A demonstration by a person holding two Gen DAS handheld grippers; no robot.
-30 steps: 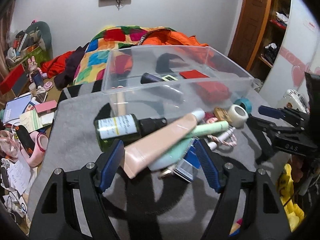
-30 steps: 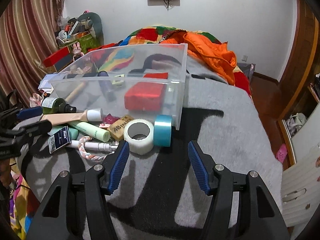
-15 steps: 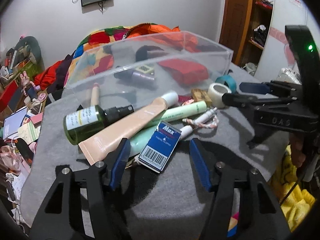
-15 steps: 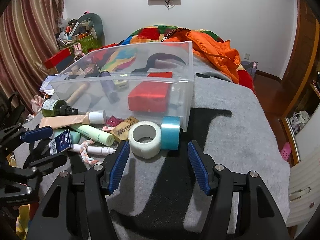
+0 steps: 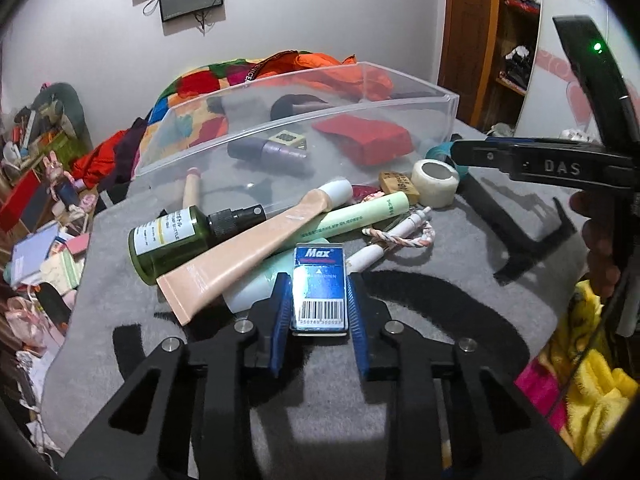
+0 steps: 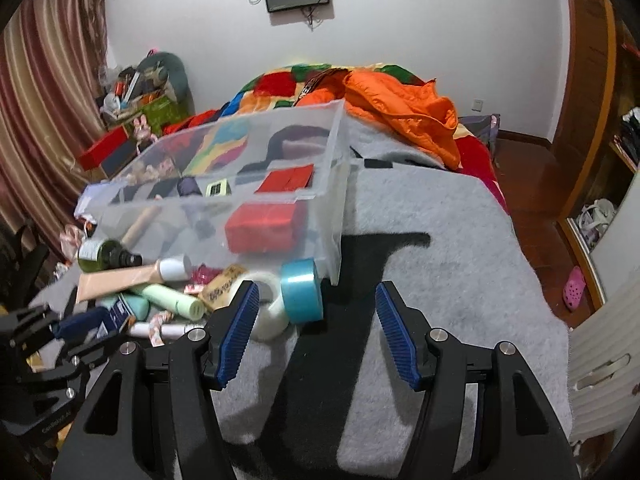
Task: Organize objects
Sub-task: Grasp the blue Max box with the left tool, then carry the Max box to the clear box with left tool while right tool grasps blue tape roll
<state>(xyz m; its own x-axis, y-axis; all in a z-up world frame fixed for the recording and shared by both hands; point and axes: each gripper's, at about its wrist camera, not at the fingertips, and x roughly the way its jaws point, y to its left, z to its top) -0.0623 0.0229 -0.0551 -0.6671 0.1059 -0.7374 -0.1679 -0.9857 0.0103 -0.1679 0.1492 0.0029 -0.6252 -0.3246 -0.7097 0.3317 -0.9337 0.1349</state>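
Observation:
A small blue Max box (image 5: 319,280) lies on the grey blanket at the near end of a pile of toiletries. My left gripper (image 5: 318,280) is closing on it, and both blue pads (image 5: 281,308) touch its long sides. The pile holds a green spray bottle (image 5: 168,240), a peach tube (image 5: 248,256) and a pale green tube (image 5: 360,216). Behind it stands a clear plastic bin (image 5: 400,108) with a red box (image 5: 368,140) inside. My right gripper (image 6: 316,292) hangs open over the blanket, just short of a white tape roll (image 6: 266,320) and a blue tape roll (image 6: 302,290).
An eraser (image 5: 398,184) and a twisted rope (image 5: 400,238) lie by the tape rolls. Orange bedding (image 6: 400,116) is heaped behind the bin. The blanket (image 6: 440,260) drops off at its right edge to a wooden floor. Clutter fills the floor on the left.
My left gripper came in over the blue box and its jaws narrowed from wide apart to touching the box's sides. The right gripper drew slightly closer to the tape rolls and tilted.

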